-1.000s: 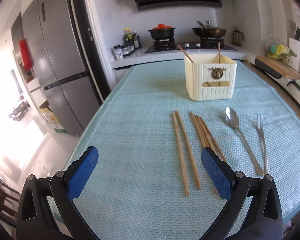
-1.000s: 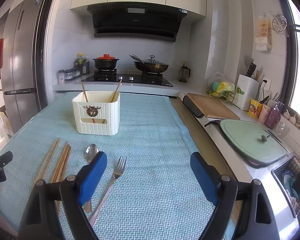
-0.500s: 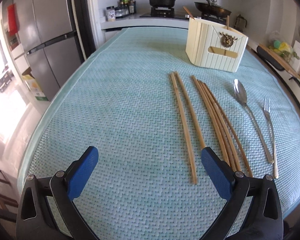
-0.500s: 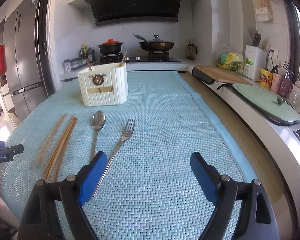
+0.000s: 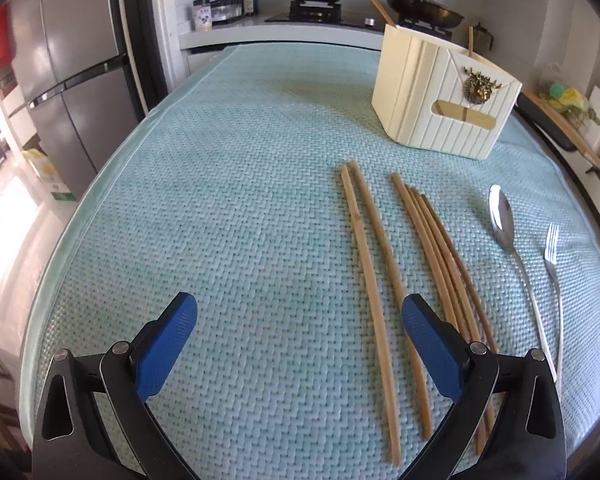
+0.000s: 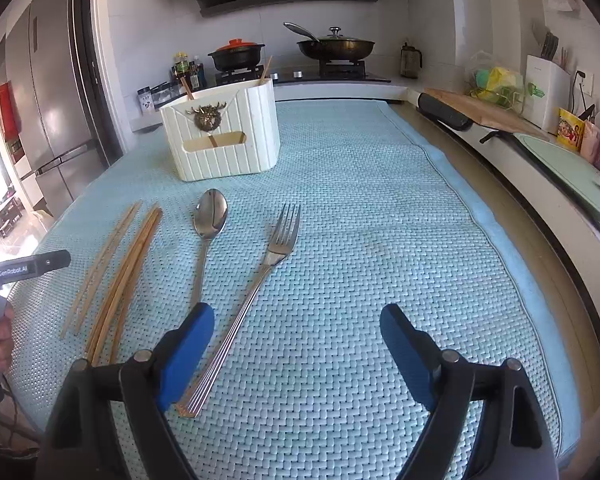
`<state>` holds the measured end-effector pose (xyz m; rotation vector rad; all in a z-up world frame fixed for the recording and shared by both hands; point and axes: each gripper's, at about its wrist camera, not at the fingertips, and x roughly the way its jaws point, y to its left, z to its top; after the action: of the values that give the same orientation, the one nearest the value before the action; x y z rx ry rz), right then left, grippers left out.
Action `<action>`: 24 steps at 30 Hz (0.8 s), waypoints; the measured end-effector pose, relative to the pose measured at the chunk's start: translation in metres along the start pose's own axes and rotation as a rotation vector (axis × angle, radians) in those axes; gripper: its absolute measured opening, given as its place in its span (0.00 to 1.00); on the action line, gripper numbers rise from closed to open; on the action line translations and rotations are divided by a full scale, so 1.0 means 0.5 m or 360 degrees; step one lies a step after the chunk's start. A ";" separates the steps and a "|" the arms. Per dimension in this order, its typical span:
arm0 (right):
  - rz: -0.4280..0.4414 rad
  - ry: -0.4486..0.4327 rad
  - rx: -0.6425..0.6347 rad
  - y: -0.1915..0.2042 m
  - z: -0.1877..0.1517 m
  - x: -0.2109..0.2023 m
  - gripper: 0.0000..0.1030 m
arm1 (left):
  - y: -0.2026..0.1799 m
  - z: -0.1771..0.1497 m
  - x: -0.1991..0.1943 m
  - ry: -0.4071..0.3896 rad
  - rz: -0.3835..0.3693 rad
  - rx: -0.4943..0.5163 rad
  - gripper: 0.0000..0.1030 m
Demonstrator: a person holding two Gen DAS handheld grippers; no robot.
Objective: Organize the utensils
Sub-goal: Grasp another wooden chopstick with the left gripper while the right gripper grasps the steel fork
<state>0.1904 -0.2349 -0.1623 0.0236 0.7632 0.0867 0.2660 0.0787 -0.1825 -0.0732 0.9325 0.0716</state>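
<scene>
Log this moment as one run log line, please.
left gripper: open, empty, over chopsticks | right gripper: open, empty, over fork | spoon: on mat | holder: upright

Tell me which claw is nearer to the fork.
Right. The right claw hangs open over the fork, whose handle end lies by its left finger. The left claw is open over the chopsticks, farther left.

Cream ribbed holder [image 6: 224, 142], tan chopsticks [image 5: 370, 264], pale-blue woven mat [image 6: 360, 208].
</scene>
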 end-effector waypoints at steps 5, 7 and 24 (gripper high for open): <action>0.0011 0.0018 0.0009 -0.002 0.005 -0.001 0.84 | -0.006 0.016 0.057 0.0080 0.0010 0.0011 0.99; 0.0022 0.0027 0.0029 -0.006 0.011 0.002 0.84 | -0.011 0.022 0.075 0.0107 0.0035 0.0028 0.98; -0.0015 0.0265 0.0032 0.038 0.119 0.233 0.67 | 0.005 0.086 0.129 0.0174 0.0008 0.0079 0.95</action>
<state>0.3140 -0.2054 -0.1984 0.0321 0.9302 0.0724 0.3385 0.0873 -0.2088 -0.0287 1.0432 0.0493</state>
